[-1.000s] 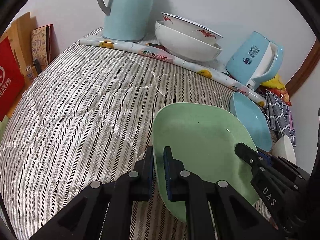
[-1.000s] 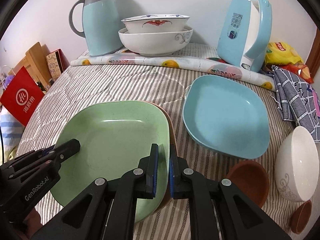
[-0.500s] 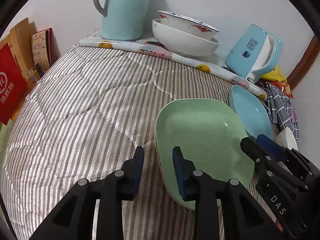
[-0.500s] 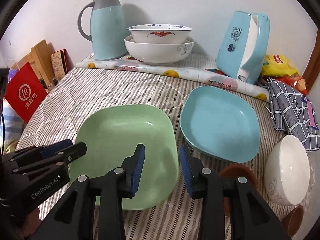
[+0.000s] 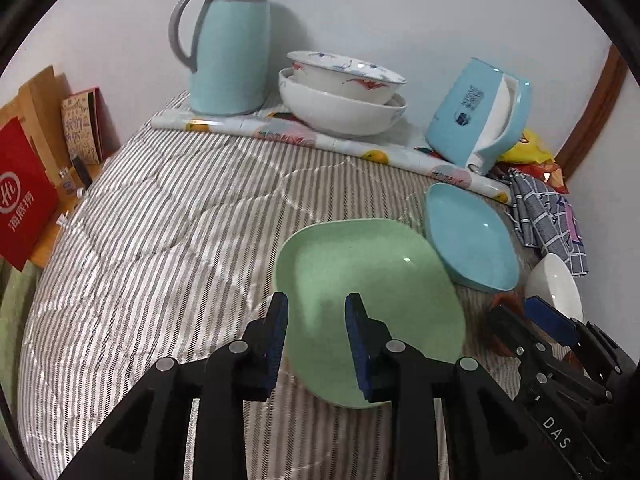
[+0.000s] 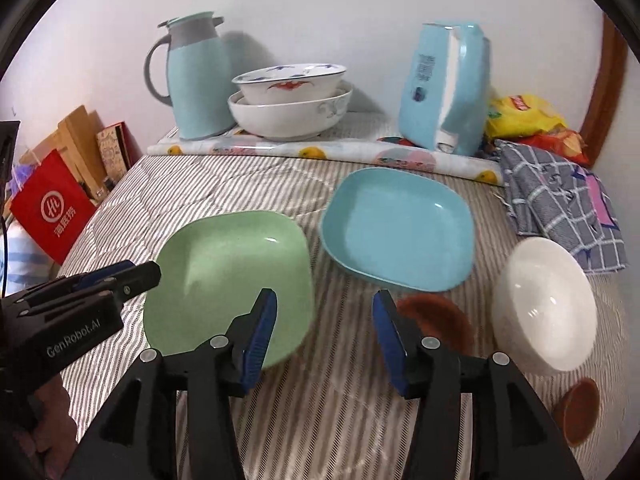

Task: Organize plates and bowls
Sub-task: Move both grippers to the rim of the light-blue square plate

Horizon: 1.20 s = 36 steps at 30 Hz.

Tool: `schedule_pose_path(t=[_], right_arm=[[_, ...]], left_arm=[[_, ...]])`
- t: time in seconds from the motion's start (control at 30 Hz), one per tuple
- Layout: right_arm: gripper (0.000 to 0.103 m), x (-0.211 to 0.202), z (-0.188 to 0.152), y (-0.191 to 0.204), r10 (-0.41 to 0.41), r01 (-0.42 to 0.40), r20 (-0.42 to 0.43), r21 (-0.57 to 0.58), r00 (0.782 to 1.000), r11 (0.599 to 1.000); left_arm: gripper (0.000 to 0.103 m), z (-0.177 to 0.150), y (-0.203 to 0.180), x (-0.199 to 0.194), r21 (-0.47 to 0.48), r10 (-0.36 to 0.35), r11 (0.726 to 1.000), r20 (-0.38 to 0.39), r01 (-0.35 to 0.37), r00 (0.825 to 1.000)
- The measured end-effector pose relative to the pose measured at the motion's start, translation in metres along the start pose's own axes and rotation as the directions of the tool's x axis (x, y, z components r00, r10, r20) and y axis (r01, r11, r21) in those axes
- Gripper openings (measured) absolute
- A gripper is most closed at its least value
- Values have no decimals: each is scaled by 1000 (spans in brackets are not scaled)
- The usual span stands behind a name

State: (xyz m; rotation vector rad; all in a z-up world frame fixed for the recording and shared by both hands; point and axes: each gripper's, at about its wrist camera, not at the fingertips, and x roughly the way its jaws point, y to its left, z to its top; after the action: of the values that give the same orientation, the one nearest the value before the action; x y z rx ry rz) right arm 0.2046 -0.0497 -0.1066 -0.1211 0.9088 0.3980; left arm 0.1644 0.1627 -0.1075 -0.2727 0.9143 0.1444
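Left wrist view: your left gripper (image 5: 316,320) has just been opening, jaws parted and gripping nothing, the green plate (image 5: 372,280) lying on the striped cloth (image 5: 160,240) just beneath and ahead, the blue plate (image 5: 472,236) ahead to its right. Right wrist view: your right gripper (image 6: 324,332) has just been opening wider and is empty, green plate (image 6: 232,280) to its left, blue plate (image 6: 396,228) ahead, white bowl (image 6: 544,316) and brown bowl (image 6: 436,320) to its right.

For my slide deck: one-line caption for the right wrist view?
Open right gripper above striped cloth, beside green plate, blue plate behind.
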Motion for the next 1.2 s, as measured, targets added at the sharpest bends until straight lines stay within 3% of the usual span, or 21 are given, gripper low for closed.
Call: schedule_pose_path(t=[0.23, 0.37, 0.87, 1.2], right_arm=[[50, -26, 0, -30, -44, 40, 50, 77, 998, 996], [53, -33, 5, -54, 20, -24, 23, 155, 1000, 988], [53, -38, 20, -101, -16, 6, 51, 188, 999, 982], [52, -10, 39, -117, -39, 34, 29, 168, 999, 985]], left_arm=[[28, 8, -26, -23, 39, -10, 999, 73, 7, 997], [28, 15, -42, -30, 68, 1, 998, 100, -8, 995], [28, 36, -86, 0, 139, 10, 990, 15, -12, 1000], [28, 49, -105, 30, 172, 24, 985, -13, -22, 1000]])
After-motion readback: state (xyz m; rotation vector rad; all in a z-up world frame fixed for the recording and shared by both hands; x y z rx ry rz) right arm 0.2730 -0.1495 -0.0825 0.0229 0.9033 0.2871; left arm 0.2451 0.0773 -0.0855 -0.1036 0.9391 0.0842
